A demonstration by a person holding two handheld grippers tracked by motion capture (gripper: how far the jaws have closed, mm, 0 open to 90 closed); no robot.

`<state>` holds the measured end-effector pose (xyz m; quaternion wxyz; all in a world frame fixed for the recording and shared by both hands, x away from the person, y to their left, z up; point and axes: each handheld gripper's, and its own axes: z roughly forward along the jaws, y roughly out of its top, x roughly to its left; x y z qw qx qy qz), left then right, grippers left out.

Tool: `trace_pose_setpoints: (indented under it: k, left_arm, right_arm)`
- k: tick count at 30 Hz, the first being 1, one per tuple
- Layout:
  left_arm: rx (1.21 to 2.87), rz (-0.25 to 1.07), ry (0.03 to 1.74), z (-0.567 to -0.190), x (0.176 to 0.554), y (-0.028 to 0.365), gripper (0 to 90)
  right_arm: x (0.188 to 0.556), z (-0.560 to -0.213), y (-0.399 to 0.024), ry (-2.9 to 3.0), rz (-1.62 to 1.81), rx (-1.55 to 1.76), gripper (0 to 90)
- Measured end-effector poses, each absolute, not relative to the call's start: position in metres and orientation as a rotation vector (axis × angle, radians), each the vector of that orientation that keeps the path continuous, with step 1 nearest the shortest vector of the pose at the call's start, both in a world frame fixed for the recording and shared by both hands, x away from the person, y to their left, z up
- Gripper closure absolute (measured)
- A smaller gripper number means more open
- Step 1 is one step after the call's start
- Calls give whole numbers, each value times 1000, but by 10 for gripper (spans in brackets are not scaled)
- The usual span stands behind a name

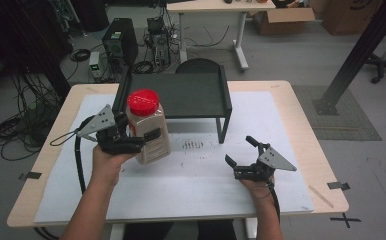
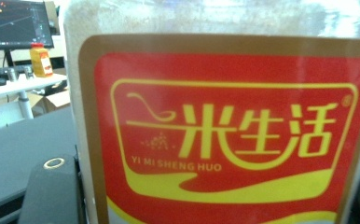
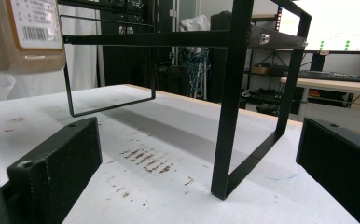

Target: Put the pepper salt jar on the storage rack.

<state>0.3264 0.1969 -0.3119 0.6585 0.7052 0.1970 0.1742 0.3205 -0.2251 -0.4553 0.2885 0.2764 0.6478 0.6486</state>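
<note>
jar [image 1: 148, 129] of pale grains, red lid, red label (yellow lettering), clamped in left gripper [image 1: 131, 137], right gripper [image 1: 241, 151] agape

Two hand-held gripper units, matte black bodies. Left hand-held gripper [image 1: 150, 135]: grey three-cornered plate on top, dotted with small holes; thin wire loop off the plate's left corner; thick black cable trailing toward the near edge. Right hand-held gripper [image 1: 241, 151]: matching grey plate, black cable along the forearm. Jaw pads black, blocky, finely textured, one round screw hole in each. Forearms bare, no sleeves.
</note>
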Motion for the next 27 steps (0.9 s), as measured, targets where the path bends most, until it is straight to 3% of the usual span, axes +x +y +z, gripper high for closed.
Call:
trace_pose_setpoints:
  k: [27]
  left_arm:
    - [1548, 420, 473, -257, 360, 203, 251]
  right_arm:
    - [321, -455, -225, 1728, 1734, 739, 0]
